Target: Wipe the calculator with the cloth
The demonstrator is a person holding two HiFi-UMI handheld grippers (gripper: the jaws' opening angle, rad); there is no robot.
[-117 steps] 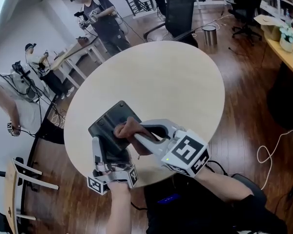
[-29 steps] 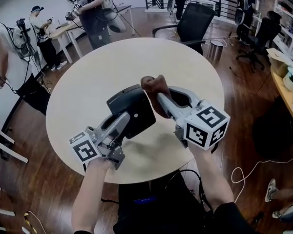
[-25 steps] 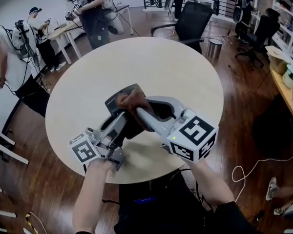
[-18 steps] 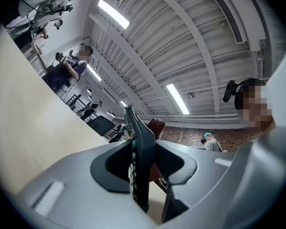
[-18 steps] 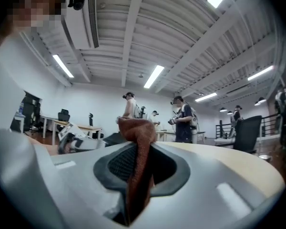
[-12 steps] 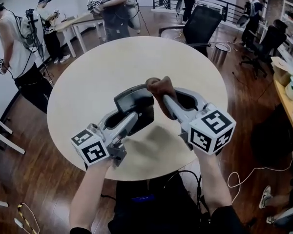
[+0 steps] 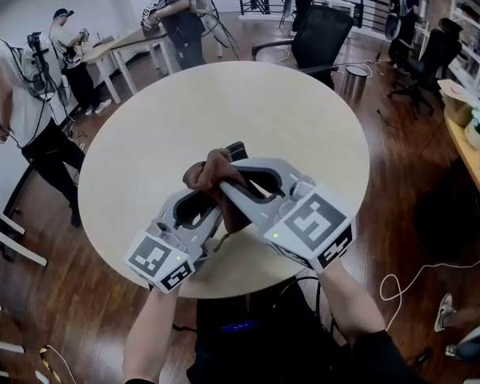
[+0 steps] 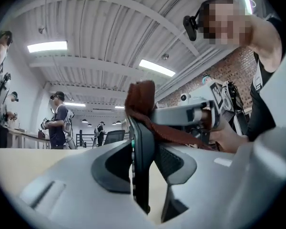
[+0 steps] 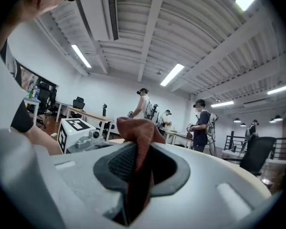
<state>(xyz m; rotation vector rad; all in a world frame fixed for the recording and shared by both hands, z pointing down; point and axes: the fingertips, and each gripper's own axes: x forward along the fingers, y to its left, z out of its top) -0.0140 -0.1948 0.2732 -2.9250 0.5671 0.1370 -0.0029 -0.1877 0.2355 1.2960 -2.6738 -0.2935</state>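
Above the round beige table [image 7: 224, 102], my left gripper [image 7: 210, 206] is shut on the dark calculator [image 8: 142, 161]. The calculator stands on edge between the jaws, and only its far tip [image 7: 237, 149] shows in the head view. My right gripper [image 7: 218, 184] comes in from the right, shut on a bunched brown cloth [image 7: 212, 172]. In the left gripper view the cloth [image 8: 141, 98] drapes over the calculator's top edge and right side, with the right gripper [image 8: 200, 116] behind it. In the right gripper view the cloth [image 9: 137, 142] is pinched between the jaws of the right gripper [image 9: 136, 162].
Several people with grippers stand at desks [image 7: 120, 46] at the back left. A black office chair [image 7: 320, 30] and a small bin [image 7: 357, 78] stand beyond the table. A white cable [image 7: 408, 282] lies on the wood floor at the right.
The left gripper has rolled, so the calculator now stands edge-on instead of showing its face. The right gripper has swung left with the cloth, from beside the calculator onto it.
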